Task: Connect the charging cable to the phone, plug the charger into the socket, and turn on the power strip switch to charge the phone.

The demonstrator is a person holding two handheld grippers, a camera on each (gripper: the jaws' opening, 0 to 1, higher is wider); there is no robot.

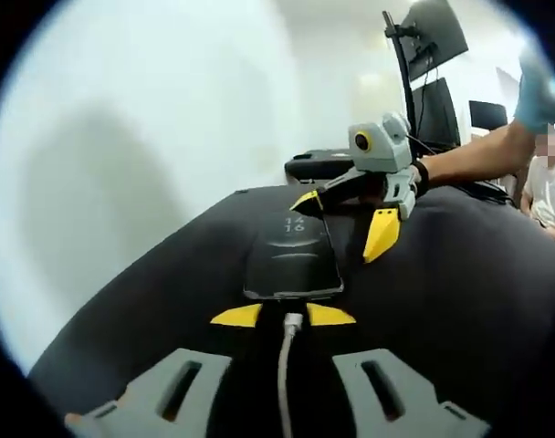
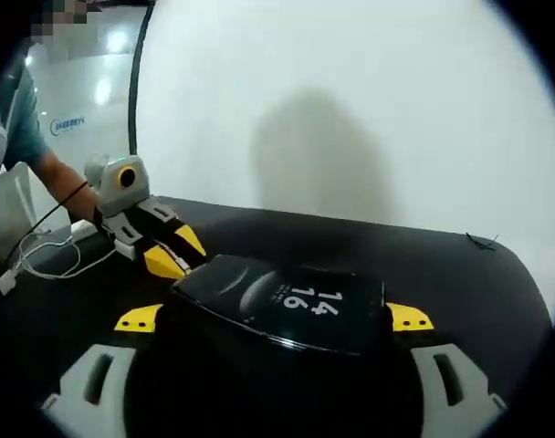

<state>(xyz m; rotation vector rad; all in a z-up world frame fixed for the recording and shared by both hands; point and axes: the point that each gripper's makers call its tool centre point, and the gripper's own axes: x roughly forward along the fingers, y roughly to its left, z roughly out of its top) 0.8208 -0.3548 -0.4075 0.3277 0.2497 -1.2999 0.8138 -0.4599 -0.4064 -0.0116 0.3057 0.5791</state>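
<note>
So the left claw (image 1: 284,316) is pinching the plug end of the white charging cable (image 1: 284,374) between its yellow tips, right at the bottom edge of the phone (image 1: 294,254). Can't tell if the plug is seated or just touching the port. The right claw (image 2: 274,318) is gripping the phone by its two long sides at the other end, and the screen is lit and showing 14 16.

My take on doing this step well: the right claw needs to be holding the phone dead steady and flat while the left one is pushing the plug straight along the phone's long axis, no twisting, since a tilted plug will probably jam or skid off the edge. Keeping the grip close to the plug head is helping too, because the cord itself is floppy.

Everything is sitting on a black desk (image 1: 460,274) against a plain white wall (image 2: 350,100). Off to one side in the right gripper view some white cord (image 2: 54,260) is lying loose on the desk, maybe the charger end, too small to say. Monitors on an arm (image 1: 433,55) are standing behind, and a person is sitting back there
</note>
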